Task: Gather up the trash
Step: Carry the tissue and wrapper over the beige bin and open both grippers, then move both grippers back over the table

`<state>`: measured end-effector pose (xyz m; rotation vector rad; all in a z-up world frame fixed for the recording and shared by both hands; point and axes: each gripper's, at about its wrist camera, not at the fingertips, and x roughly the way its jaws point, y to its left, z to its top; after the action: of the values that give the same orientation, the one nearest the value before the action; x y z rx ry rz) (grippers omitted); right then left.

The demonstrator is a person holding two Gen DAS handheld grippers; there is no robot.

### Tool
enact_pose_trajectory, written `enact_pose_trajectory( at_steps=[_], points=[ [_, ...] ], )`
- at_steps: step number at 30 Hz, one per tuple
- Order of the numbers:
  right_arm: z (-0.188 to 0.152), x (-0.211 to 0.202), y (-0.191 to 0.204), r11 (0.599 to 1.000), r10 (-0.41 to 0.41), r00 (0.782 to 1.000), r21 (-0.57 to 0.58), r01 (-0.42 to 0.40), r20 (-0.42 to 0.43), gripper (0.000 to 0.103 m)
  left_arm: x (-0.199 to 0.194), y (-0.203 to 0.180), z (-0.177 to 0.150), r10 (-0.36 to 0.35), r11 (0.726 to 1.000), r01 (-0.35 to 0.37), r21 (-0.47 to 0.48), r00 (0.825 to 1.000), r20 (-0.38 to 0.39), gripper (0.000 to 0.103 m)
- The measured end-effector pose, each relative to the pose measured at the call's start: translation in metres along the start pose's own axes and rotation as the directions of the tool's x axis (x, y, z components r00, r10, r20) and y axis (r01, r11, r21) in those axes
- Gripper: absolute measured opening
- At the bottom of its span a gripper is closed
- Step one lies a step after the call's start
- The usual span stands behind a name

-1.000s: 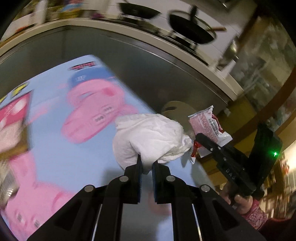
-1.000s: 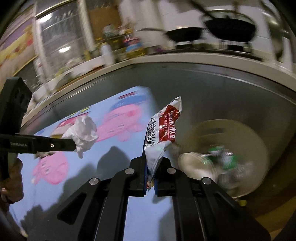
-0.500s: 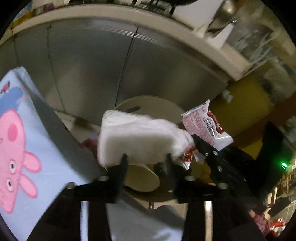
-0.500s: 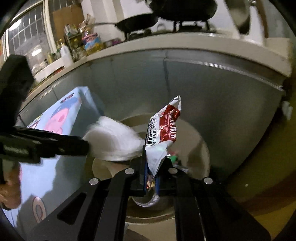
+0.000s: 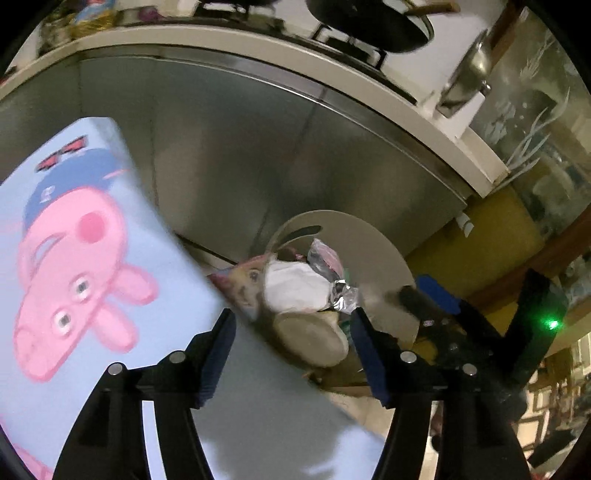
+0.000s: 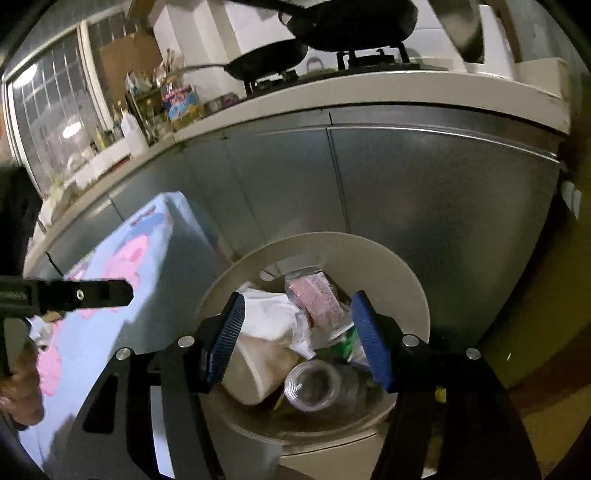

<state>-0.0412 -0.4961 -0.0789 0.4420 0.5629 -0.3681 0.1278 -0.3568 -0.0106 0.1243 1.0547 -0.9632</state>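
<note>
Both jaws are opening with nothing in them, left gripper (image 5: 291, 350) and right gripper (image 6: 297, 336) above the trash bin (image 6: 413, 280) holding a white tissue (image 6: 269, 317).

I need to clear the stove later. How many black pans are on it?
2. In the right wrist view, a frying pan with a long handle sits left on the stove, and a bigger pan right of it. Others may be out of frame.

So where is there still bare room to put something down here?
The blue cloth between the bin and the left gripper lies bare. The bin is crowded: tissue, jar, wrappers. Both grippers' jaws are opening, empty.
</note>
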Motion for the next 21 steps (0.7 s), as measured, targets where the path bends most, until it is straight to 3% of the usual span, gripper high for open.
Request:
enact_pose_trajectory(
  at_steps=[4, 9, 15, 21],
  points=[
    [-0.012, -0.015, 0.014, 0.998, 0.055, 0.999, 0.032, -0.055, -0.001, 0.06, -0.024, 0.008, -0.027, 0.102, 0.995, -0.102, 0.011, 0.993, 0.054, 0.064],
    [-0.032, -0.021, 0.056, 0.98, 0.186, 0.982, 0.082, -0.183, -0.03, 0.062, -0.056, 0.023, -0.058, 0.234, 0.971, -0.237, 0.01, 0.965, 0.12, 0.065],
    [-0.051, -0.008, 0.122, 0.957, 0.291, 0.95, 0.053, -0.286, -0.115, 0.063, -0.099, 0.059, -0.092, 0.372, 0.928, -0.361, -0.092, 0.913, 0.168, 0.069],
    [-0.068, 0.001, 0.176, 0.937, 0.345, 0.918, 0.015, -0.349, -0.197, 0.066, -0.133, 0.094, -0.12, 0.475, 0.876, -0.445, -0.184, 0.86, 0.184, 0.073]
  ],
)
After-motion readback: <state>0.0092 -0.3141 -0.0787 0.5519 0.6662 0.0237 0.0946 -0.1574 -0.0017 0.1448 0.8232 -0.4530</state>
